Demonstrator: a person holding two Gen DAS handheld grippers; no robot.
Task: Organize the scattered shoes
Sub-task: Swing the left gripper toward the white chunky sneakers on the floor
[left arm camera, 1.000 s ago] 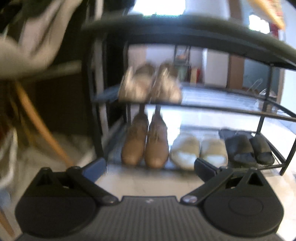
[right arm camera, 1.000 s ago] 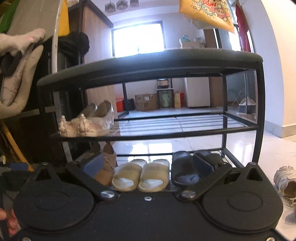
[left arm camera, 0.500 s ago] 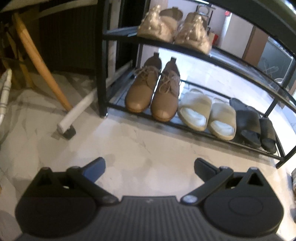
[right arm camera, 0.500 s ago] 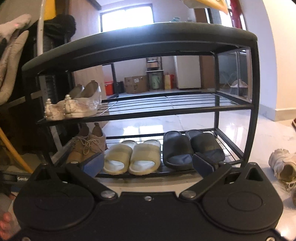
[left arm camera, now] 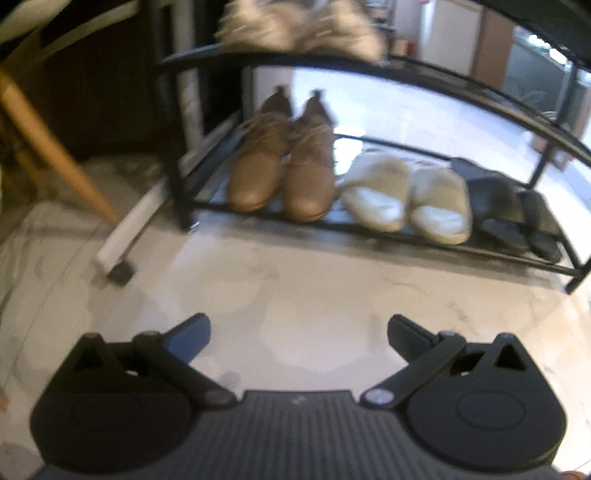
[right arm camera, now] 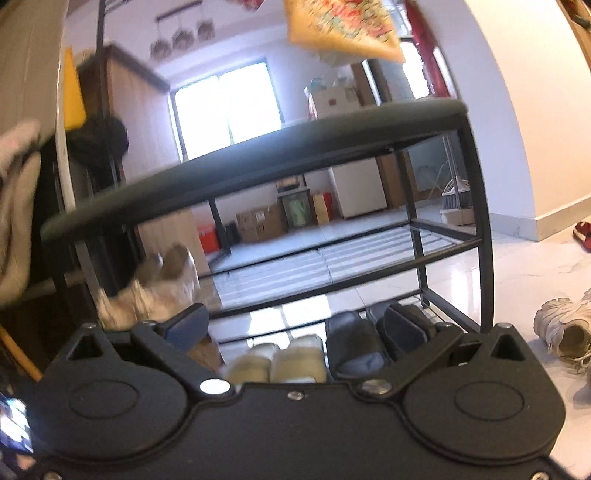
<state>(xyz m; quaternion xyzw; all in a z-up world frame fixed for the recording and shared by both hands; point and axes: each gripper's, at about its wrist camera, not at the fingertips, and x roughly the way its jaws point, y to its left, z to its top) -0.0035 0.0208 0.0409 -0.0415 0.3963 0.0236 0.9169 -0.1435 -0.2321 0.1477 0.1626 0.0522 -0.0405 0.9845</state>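
A black shoe rack point(right arm camera: 476, 206) stands in front of both grippers. Its bottom shelf holds brown lace-up shoes point(left arm camera: 284, 170), cream slippers point(left arm camera: 406, 199) and dark slippers point(left arm camera: 513, 214). Beige decorated shoes point(left arm camera: 295, 29) sit on the middle shelf at the left, also in the right wrist view point(right arm camera: 155, 291). A loose white sneaker point(right arm camera: 565, 328) lies on the floor right of the rack. My left gripper point(left arm camera: 297, 330) is open and empty above the bare floor. My right gripper point(right arm camera: 295, 325) is open and empty, facing the rack.
A wooden pole point(left arm camera: 55, 147) and a white bar with a black foot point(left arm camera: 125, 236) lean at the rack's left end. Clothes point(right arm camera: 18, 221) hang at the left. A red shoe point(right arm camera: 583, 232) lies far right by the wall. The middle shelf's right part point(right arm camera: 369, 254) holds nothing.
The left gripper has moved closer to the rack, so the shoes look larger. The right gripper has tilted upward and rolled, showing more ceiling and the sneaker on the floor.
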